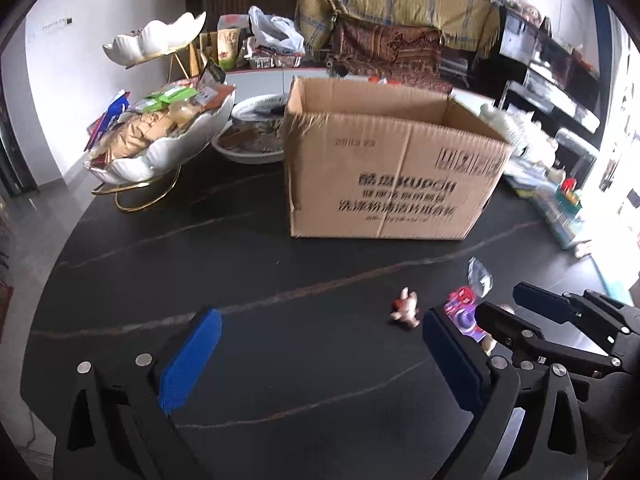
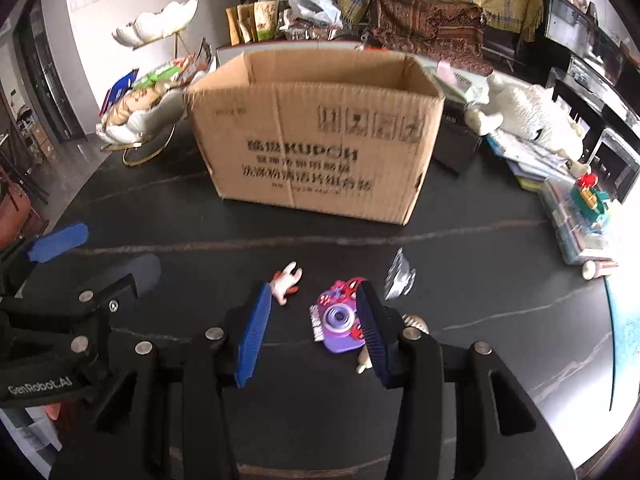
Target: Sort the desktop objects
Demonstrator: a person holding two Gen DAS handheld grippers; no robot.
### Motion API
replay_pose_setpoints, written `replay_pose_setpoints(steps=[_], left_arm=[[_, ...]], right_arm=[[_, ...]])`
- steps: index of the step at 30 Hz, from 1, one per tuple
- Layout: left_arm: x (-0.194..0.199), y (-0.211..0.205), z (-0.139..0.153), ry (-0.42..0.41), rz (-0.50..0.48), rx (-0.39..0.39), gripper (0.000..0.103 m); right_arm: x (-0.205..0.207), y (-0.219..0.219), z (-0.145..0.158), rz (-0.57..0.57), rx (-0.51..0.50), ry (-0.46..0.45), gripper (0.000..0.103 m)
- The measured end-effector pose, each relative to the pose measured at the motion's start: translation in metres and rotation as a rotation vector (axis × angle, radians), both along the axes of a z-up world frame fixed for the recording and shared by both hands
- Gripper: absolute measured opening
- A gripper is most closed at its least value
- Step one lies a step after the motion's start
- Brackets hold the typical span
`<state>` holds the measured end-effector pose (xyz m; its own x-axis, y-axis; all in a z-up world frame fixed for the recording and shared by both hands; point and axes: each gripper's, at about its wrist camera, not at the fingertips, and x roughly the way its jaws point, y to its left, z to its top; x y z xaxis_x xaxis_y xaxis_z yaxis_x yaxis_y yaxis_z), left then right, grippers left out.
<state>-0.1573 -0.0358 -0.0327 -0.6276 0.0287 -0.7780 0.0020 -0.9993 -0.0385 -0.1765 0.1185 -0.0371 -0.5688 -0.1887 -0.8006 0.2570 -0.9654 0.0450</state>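
One cardboard box (image 2: 316, 140): "KUPOH"; gripper marking "GenRobot.AI"

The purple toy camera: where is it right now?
The purple toy camera lies on the black table, in front of the cardboard box, beside the small figurine.

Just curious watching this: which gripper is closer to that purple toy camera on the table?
Right. The right gripper has its open jaws around the purple toy camera; the left gripper is beside it, wide open over bare table.
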Motion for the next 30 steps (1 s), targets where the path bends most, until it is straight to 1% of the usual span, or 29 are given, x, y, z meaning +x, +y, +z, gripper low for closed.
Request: replay_pose_setpoints(steps=[4, 7, 13, 27, 30], left_arm=[[-0.001, 0.001, -0.01, -0.025, -0.001, -0.014, 0.099], [-0.003, 0.003, -0.017, -0.037, -0.007, -0.03, 0.099], [-0.009, 0.007, -0.029, -0.078, -0.009, -0.034, 0.099], [-0.026, 0.014, -0.052, -0.127, -0.002, -0.081, 0.099], [-0.028, 0.013, -0.056, -0.137, 0.0, -0.074, 0.099]], right_arm=[[-0.002, -0.001, -0.015, 0.015, -0.012, -0.043, 0.041], [-0.005, -0.001, -0.023, 0.011, -0.006, -0.058, 0.041], [-0.012, 0.001, -0.036, 0.012, -0.008, -0.088, 0.041], [-0.03, 0.0, -0.062, 0.039, 0.034, -0.128, 0.041], [-0.033, -0.002, -0.065, 0.045, 0.052, -0.126, 0.041]])
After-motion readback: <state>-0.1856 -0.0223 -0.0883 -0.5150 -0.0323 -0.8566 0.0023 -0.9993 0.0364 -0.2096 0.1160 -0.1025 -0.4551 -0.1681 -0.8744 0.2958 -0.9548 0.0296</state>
